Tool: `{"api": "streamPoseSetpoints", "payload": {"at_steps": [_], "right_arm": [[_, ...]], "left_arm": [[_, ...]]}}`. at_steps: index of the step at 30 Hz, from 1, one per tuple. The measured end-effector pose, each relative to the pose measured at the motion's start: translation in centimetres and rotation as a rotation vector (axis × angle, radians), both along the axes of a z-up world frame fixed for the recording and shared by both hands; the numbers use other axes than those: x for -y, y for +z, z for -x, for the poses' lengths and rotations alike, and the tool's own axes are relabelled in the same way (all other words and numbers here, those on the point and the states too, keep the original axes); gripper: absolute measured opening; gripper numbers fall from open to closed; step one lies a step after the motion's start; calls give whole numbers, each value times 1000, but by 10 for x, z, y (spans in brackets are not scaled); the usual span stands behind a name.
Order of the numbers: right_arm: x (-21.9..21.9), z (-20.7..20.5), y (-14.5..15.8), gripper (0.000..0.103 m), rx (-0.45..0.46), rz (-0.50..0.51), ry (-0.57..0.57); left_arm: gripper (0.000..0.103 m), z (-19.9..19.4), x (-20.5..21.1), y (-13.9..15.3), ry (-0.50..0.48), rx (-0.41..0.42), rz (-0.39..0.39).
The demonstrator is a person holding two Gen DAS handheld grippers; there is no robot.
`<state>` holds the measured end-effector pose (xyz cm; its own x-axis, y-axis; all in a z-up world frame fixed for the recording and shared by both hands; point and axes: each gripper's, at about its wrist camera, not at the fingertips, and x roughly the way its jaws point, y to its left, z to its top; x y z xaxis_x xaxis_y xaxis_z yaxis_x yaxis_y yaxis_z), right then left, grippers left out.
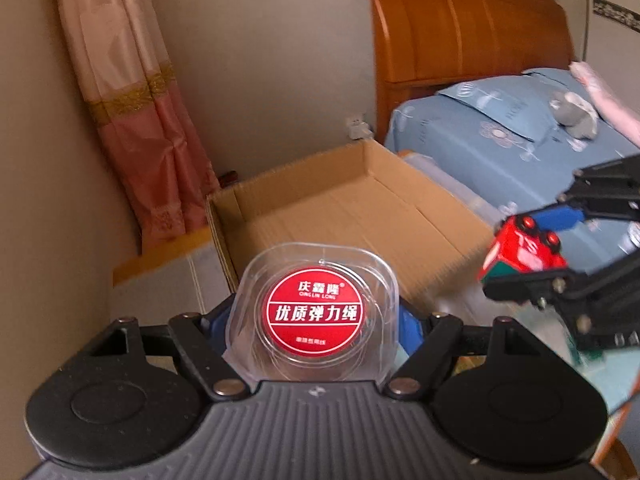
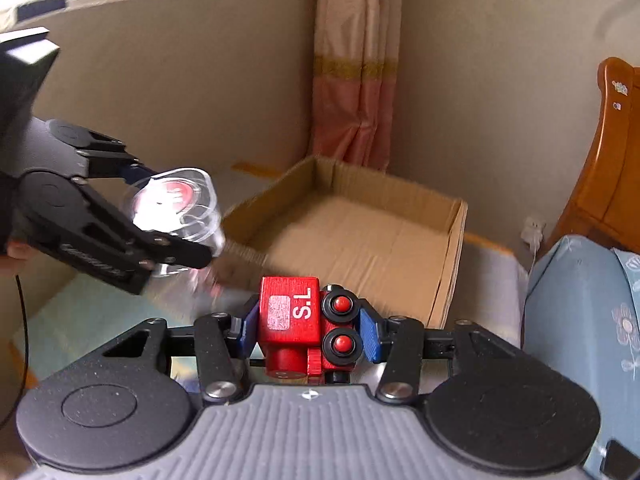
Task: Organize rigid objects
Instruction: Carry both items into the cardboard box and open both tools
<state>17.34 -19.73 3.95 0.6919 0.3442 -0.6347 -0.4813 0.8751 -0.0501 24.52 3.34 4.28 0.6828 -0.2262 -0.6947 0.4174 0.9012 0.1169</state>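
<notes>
My left gripper (image 1: 316,320) is shut on a clear plastic case with a round red label (image 1: 314,318), held in the air short of the near edge of an open cardboard box (image 1: 360,216). The case also shows in the right wrist view (image 2: 176,200), left of the box (image 2: 360,232). My right gripper (image 2: 308,326) is shut on a red toy train engine marked "S.L" (image 2: 296,320) with black and red wheels. In the left wrist view the engine (image 1: 524,254) hangs at the box's right side. The box looks empty inside.
A bed with blue flowered bedding (image 1: 520,148) and a wooden headboard (image 1: 460,24) stands right of the box. A pink curtain (image 1: 136,112) hangs behind the box on the left. The box rests on a pale surface (image 2: 100,312). A beige wall runs behind.
</notes>
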Motion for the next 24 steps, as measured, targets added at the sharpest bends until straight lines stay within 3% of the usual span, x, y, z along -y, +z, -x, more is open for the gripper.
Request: {"api": "streamPoseSetpoints", "payload": {"at_steps": [6,11,18,22,24], "right_arm": [[3,-68,-3,54,-36,-4,-35],[3,-116,-13,54,-76,-7,-64],[-5,-152,-27,54,-118,11,-60],[-6,-164,-31,54,-124,24,-63],[-6,-166,-30,54,-127,24,-63]], "left_arm": [[77,-78,12,-10,71,-49,15],[77,-121,20,-21,101,-94,20],[77,-154,36,-37,99,-129,-21],[77,-158,40,-40,92,-136,-4],[83,-158,40,-41,90,-142,13]]}}
